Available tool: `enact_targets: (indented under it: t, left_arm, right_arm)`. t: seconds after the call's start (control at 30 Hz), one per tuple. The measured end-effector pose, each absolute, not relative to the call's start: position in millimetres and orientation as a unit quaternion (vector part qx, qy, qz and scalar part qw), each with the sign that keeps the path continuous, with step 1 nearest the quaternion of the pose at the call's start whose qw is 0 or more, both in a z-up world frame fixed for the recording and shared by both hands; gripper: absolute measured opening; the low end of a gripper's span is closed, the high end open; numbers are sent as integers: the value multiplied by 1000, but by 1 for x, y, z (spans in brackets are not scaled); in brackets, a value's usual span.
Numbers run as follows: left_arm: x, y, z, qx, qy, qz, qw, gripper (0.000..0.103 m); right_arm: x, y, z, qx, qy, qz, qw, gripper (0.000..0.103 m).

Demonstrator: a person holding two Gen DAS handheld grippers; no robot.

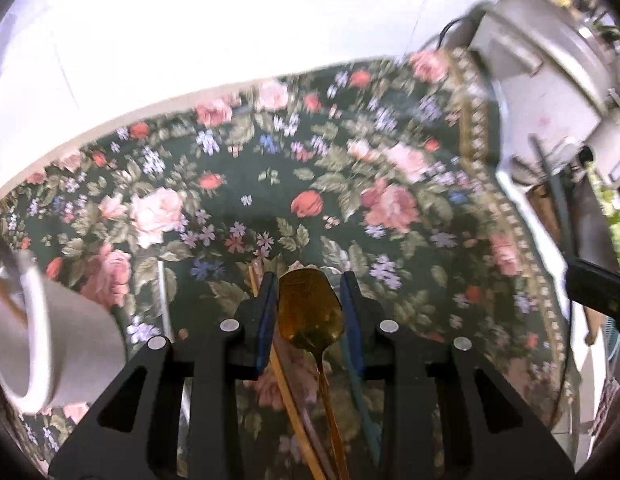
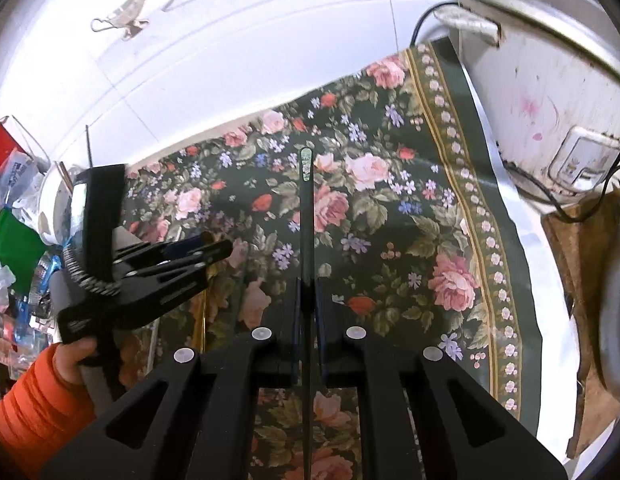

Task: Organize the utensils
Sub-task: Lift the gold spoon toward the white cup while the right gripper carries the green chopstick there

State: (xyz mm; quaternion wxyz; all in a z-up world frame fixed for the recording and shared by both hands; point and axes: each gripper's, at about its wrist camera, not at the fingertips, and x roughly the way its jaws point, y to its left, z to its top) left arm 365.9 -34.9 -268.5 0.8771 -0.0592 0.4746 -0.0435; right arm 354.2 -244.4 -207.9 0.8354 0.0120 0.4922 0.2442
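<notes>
In the left wrist view my left gripper [image 1: 310, 280] holds a gold spoon [image 1: 310, 308] by its bowl, over the floral cloth [image 1: 269, 184]. A wooden chopstick [image 1: 285, 392] and a teal handle [image 1: 362, 396] lie under it. A white cup [image 1: 41, 344] with a wooden stick in it lies at the left. In the right wrist view my right gripper [image 2: 308, 284] is shut on a thin dark utensil [image 2: 305, 208] that points away above the cloth. The left gripper [image 2: 225, 248] shows from the side at the left.
A white rice cooker [image 2: 550, 92] with a black cord stands at the cloth's right edge. Clutter of packets and a bowl [image 2: 49, 200] is at the far left. White tiled wall behind, with a hanging clip [image 2: 125, 16].
</notes>
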Motion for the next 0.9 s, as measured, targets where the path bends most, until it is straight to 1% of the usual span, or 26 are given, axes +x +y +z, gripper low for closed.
enact_targets:
  t: [0.33,0.63,0.83,0.9]
  left_arm:
    - [306,-30,-215,-66,413,-59,906,30]
    - [262,-21,-186,-75,378,-61,921,29]
    - [248,-7,-171,-82,358,-48,929,27]
    - [244,0,-165,-83,350,-42,932,26]
  right_arm:
    - [333,-221,-181,2,454,259,853,6]
    - [314,-196,-161,-8,428,274,861,6]
    - [308,-176,-149,-18,410,285,866,6]
    - [308,-168,-145,-21,405,288,868,6]
